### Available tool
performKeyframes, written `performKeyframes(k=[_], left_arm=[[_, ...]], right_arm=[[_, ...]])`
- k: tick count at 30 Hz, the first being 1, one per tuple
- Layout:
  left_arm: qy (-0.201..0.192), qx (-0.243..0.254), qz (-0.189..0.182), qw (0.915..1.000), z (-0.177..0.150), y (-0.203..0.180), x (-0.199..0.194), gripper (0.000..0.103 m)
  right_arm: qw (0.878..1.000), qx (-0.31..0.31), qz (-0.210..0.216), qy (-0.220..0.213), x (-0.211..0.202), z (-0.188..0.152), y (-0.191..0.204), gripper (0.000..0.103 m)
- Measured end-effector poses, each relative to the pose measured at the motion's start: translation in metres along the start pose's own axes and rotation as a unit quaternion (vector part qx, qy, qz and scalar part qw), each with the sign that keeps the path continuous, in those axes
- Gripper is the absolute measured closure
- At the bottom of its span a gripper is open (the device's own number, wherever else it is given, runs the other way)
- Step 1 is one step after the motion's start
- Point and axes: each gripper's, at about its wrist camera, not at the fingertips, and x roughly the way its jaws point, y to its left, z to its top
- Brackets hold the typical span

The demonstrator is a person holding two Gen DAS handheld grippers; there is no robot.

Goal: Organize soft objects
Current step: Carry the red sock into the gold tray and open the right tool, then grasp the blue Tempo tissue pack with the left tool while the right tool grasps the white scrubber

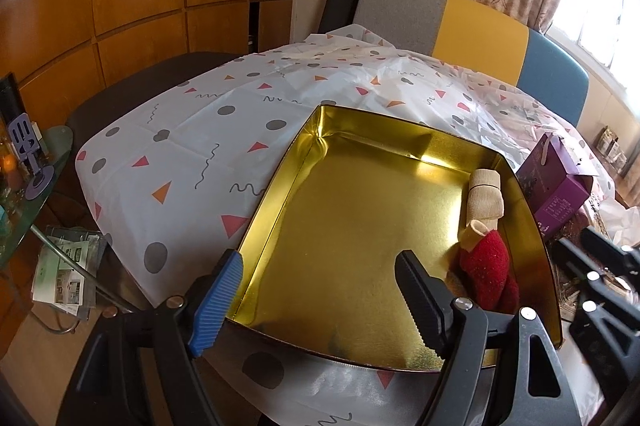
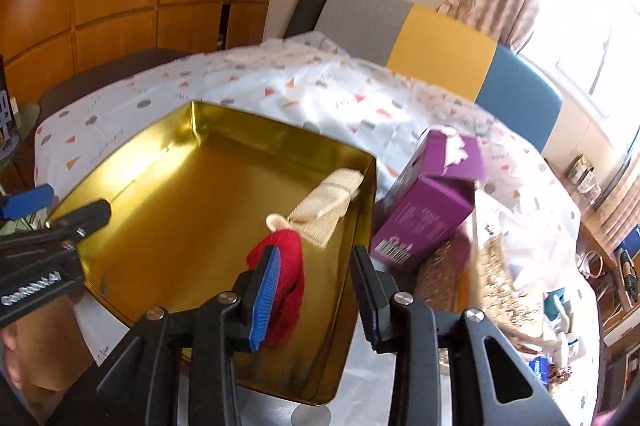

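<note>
A gold tin box [image 1: 404, 130] [image 2: 280, 130] sits open on a patterned tablecloth [image 1: 180, 162]. Two rolled socks lie along its right wall: a beige one [image 1: 486, 196] [image 2: 332, 202] farther back, and a red one with a beige cuff [image 1: 486, 266] [image 2: 290, 258] nearer. My left gripper [image 1: 320, 258] [image 2: 80, 200] is open and straddles the tin's near left corner, blue finger outside, black finger over the floor. My right gripper [image 2: 316, 252] is open above the tin's right wall. The red sock lies beside and behind its blue finger, and the black finger is clear of it.
A purple carton [image 1: 560, 194] [image 2: 424, 218] with an open top stands just right of the tin. A blurred brown woven thing [image 2: 492, 266] lies near it. A grey, yellow and blue chair back [image 1: 476, 38] stands behind the table. A glass side table [image 1: 24, 210] is at the left.
</note>
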Motion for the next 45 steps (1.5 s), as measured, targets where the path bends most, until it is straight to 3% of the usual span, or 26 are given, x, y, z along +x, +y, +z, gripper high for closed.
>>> performKeyframes(k=[15, 26, 35, 45], left_arm=[[-0.004, 0.017, 0.005, 0.9998, 0.000, -0.012, -0.006, 0.024], [-0.016, 0.053, 0.001, 0.9985, 0.003, -0.031, -0.017, 0.024], [-0.044, 0.117, -0.032, 0.9916, 0.006, -0.075, -0.037, 0.023], [-0.052, 0.180, -0.083, 0.9787, -0.001, -0.132, -0.055, 0.022]], right_arm=[[0.997, 0.008, -0.016, -0.071, -0.051, 0.016, -0.013, 0.067], [0.997, 0.028, -0.018, -0.070, -0.057, 0.012, -0.034, 0.067], [0.993, 0.092, -0.071, -0.019, -0.044, -0.017, -0.118, 0.067], [0.970, 0.187, -0.153, 0.031, -0.048, -0.073, -0.231, 0.067]])
